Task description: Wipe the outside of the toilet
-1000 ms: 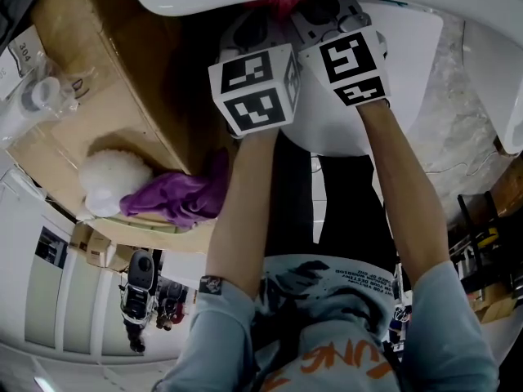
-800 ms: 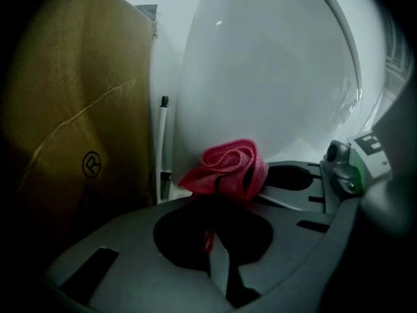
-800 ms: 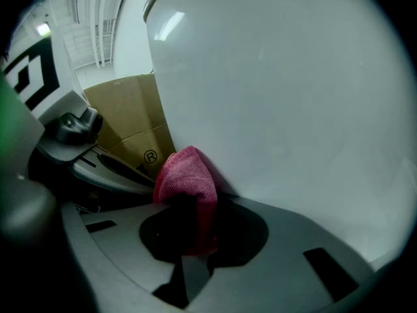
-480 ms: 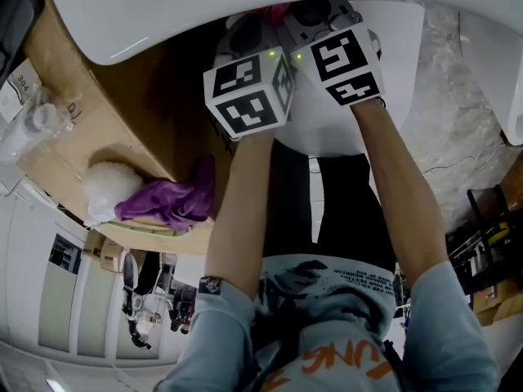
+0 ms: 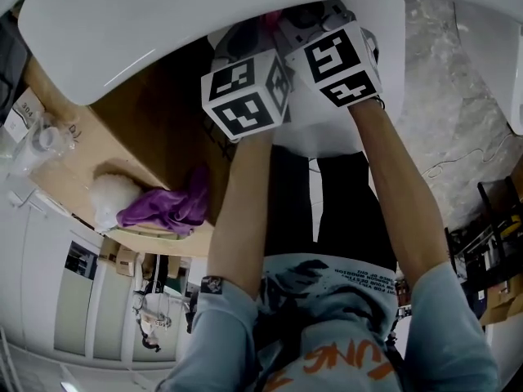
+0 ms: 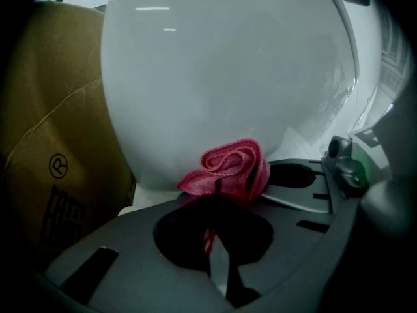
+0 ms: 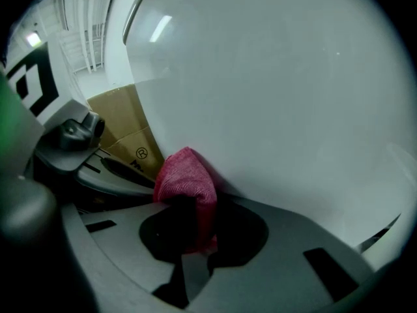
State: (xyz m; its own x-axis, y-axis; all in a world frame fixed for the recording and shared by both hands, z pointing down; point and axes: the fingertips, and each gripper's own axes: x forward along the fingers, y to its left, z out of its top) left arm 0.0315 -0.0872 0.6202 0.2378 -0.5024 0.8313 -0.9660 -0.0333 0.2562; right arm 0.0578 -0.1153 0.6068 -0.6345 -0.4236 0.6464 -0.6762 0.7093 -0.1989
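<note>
The white toilet (image 5: 163,23) fills the top of the head view, and its smooth bowl (image 6: 228,77) rises just past both sets of jaws. A bunched pink cloth (image 6: 228,171) lies pressed against the bowl's outer wall (image 7: 280,96). My left gripper (image 6: 221,191) is shut on it. Right beside it, my right gripper (image 7: 186,204) is shut on the same pink cloth (image 7: 186,181). In the head view the two marker cubes (image 5: 245,92) (image 5: 339,64) sit side by side and hide the jaws. Only a scrap of pink cloth (image 5: 272,16) shows above them.
A brown cardboard box (image 5: 122,137) stands close on the toilet's left (image 6: 52,142). On it lie a purple cloth (image 5: 163,207) and a white fluffy pad (image 5: 110,194). Clear plastic containers (image 5: 37,137) sit at the far left. Grey marbled floor (image 5: 466,121) shows at right.
The toilet's rim now reaches lower and further left in the head view. Both grippers stay together on the cloth against the bowl, shifted slightly left.
</note>
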